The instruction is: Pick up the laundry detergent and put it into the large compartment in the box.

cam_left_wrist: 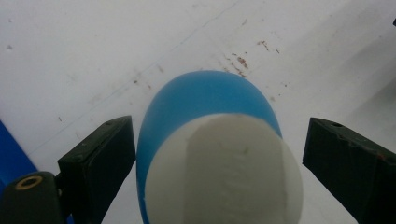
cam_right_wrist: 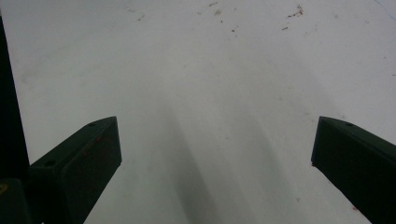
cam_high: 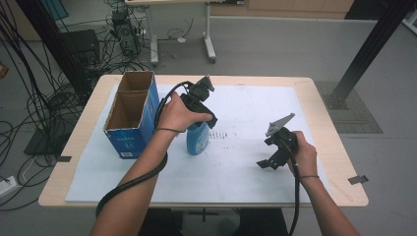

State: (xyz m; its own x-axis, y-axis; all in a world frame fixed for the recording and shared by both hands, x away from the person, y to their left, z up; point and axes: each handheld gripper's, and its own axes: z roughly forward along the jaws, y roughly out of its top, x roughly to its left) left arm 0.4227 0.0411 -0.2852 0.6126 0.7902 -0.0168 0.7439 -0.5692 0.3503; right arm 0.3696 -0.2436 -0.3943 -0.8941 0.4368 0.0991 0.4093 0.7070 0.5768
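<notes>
A blue bottle (cam_high: 198,141) with a white cap stands upright on the white sheet (cam_high: 236,167), just right of the box. A hand holds my left gripper (cam_high: 200,123) over it, pointing down. In the left gripper view the white cap (cam_left_wrist: 224,172) and the blue bottle (cam_left_wrist: 205,98) sit between the jaws of the left gripper (cam_left_wrist: 219,135), which is open with a narrow gap on each side. My right gripper (cam_high: 269,162) hovers low over the sheet to the right. The right gripper (cam_right_wrist: 215,130) stands open, with bare stained white sheet (cam_right_wrist: 210,70) between its jaws.
A blue cardboard box (cam_high: 129,115) with two open-topped compartments stands at the sheet's left edge, close to the bottle. The wooden table (cam_high: 319,113) ends just past the sheet on every side. Cables and a desk frame (cam_high: 209,44) lie on the floor beyond.
</notes>
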